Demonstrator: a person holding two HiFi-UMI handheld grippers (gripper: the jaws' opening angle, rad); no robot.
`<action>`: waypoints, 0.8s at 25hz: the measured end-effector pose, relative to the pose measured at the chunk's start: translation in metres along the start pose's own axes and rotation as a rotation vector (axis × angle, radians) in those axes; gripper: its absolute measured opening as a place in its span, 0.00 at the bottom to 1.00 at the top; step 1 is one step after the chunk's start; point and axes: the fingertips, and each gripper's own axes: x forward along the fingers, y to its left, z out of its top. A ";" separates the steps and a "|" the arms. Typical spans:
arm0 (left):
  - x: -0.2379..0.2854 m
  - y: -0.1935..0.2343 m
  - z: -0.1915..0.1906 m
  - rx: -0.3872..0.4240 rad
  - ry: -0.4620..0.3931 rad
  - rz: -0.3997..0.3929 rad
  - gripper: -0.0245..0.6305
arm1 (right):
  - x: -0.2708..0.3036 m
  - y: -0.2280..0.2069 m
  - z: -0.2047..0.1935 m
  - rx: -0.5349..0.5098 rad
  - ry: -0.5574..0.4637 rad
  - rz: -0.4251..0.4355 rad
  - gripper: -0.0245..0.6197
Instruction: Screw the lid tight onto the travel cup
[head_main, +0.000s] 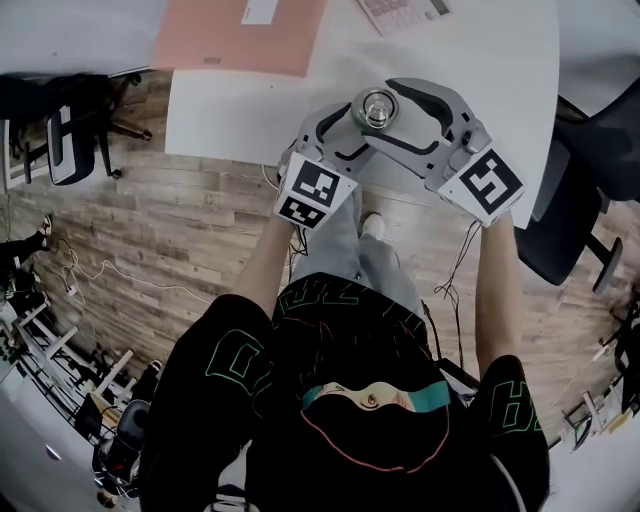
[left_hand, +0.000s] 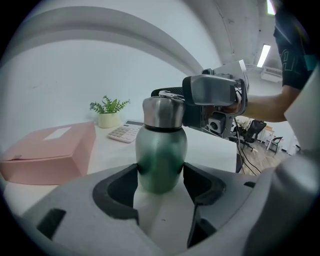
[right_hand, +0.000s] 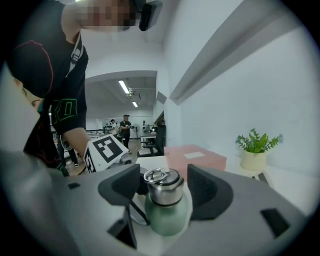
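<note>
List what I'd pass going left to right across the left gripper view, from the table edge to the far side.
pink box → potted plant → travel cup → person's forearm

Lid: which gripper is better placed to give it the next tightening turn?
Likely right. The right gripper has jaws open either side of the lid, ready to close and twist; the left gripper is clamped on the cup body, steadying it.
</note>
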 end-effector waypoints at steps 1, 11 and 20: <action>0.000 0.000 0.000 0.001 0.002 -0.003 0.49 | 0.000 -0.001 -0.001 0.000 0.001 0.017 0.50; 0.002 0.000 0.000 0.003 0.011 -0.020 0.49 | -0.002 -0.006 -0.007 0.004 0.027 0.174 0.47; 0.001 -0.001 0.000 0.009 0.019 -0.020 0.49 | 0.000 -0.002 -0.009 0.006 -0.009 0.136 0.43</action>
